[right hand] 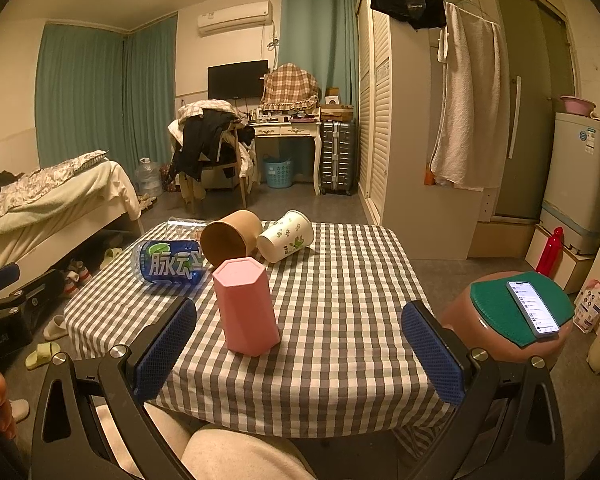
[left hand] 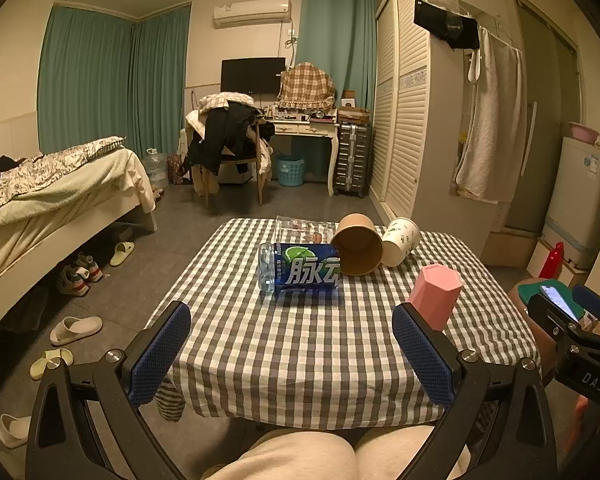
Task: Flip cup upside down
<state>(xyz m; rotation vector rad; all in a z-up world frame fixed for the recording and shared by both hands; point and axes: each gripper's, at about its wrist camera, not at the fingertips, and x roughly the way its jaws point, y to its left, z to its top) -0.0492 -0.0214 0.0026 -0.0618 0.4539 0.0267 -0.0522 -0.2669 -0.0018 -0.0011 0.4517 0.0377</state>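
On the checked table (right hand: 340, 320), going left to right in the right wrist view: a blue bottle (right hand: 168, 266) lies on its side at about 10 o'clock, with a clear glass (right hand: 184, 227) lying just behind it. Next, a brown paper cup (right hand: 230, 242) rests on its side with its mouth facing the camera, touching the bottle's end. Just right of it a white patterned cup (right hand: 286, 242) also lies on its side, at about 12 o'clock. The pink cup (right hand: 246, 306) stands in front of the brown one, closed end up, wider end on the cloth, nearest the camera. Off the table at 3 o'clock a phone (right hand: 534, 308) lies on a green mat on a stool.

The left gripper (left hand: 292, 354) hangs over the near table edge, jaws spread wide, holding nothing; the pink cup shows just beyond its right finger. The right gripper (right hand: 300, 350) is likewise wide and holds nothing, the pink cup between its fingers' line of sight but apart from both pads
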